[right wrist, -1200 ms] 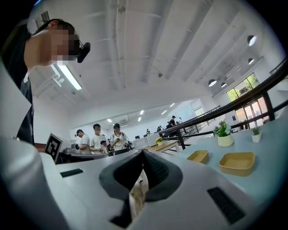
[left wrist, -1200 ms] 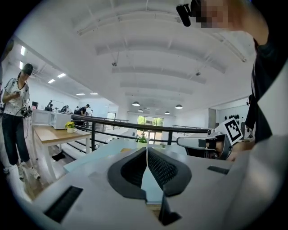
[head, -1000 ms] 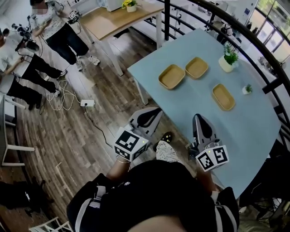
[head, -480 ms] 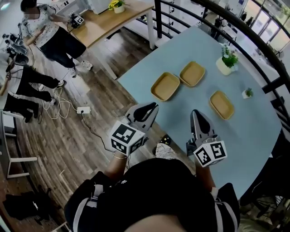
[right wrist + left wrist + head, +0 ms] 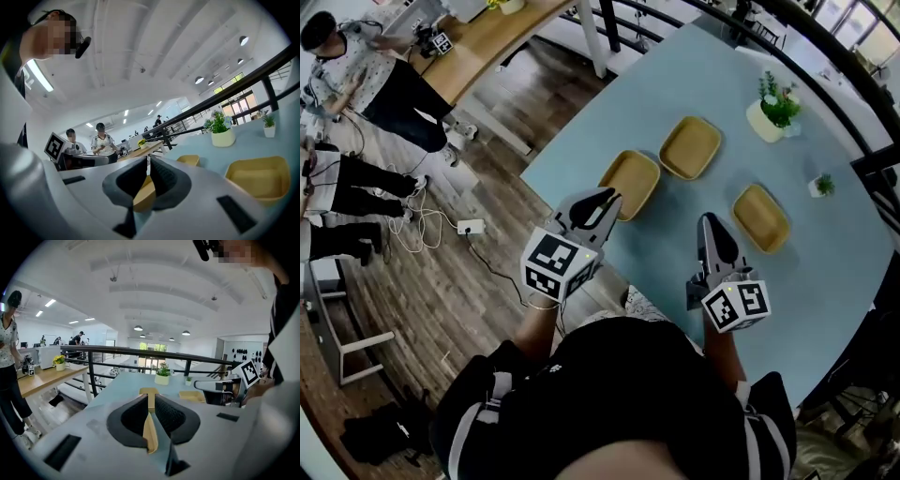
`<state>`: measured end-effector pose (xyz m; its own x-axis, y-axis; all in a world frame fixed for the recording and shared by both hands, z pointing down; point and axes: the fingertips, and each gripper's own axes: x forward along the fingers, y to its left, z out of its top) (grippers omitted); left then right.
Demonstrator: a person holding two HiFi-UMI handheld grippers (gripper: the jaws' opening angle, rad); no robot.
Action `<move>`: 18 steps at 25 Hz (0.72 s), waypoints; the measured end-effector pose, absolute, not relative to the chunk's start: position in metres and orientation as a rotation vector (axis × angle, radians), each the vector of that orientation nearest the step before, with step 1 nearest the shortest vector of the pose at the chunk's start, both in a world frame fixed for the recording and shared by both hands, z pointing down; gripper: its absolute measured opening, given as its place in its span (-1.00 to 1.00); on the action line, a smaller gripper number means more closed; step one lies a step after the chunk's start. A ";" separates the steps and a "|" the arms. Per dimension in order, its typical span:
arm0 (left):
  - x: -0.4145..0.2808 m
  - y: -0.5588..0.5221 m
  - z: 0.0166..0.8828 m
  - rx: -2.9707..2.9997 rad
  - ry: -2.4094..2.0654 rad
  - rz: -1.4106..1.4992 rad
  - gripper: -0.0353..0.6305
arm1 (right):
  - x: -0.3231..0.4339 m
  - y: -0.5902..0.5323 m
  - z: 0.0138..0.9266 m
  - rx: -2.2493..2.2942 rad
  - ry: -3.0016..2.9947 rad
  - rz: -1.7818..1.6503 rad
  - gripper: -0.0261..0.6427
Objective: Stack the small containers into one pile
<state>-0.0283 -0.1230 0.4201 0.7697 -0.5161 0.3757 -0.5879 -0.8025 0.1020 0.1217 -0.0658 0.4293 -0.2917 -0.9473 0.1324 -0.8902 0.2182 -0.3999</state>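
**Three containers lie apart, both grippers empty**

While two bystanders [image 5: 352,112] stand on the wood floor at far left beside a wooden desk [image 5: 483,42], the person holding the grippers faces the pale blue table [image 5: 661,242].

The left gripper [image 5: 612,196] points toward the table's near-left corner. Its jaws are drawn together with only a sliver between them, and they hold nothing. In the head view its tip sits right at the near edge of the left container [image 5: 633,180], a shallow tan tray lying flat on the table.

Just beyond and to the right lies the middle container [image 5: 690,147], almost corner to corner with the first — whether the two touch cannot be told.

The right gripper [image 5: 709,218] hovers over bare tabletop, jaws closed and empty. The right container [image 5: 760,217] lies just beside it, apart from the other two.

Farther back stand a white potted plant [image 5: 769,114] and, near the right edge, a tiny plant [image 5: 818,185]. No container rests on another.
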 end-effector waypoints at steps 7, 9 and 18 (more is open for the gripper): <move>-0.013 -0.158 0.431 2.753 -0.781 0.591 -0.61 | 0.133 -0.093 0.442 -1.829 2.278 -0.661 -0.81; -0.009 -0.168 0.435 2.742 -0.732 0.618 -0.57 | 0.133 -0.098 0.446 -1.860 2.265 -0.678 -0.78; 0.020 -0.211 0.469 2.652 -0.445 0.747 -0.33 | 0.140 -0.129 0.475 -2.024 2.133 -0.799 -0.65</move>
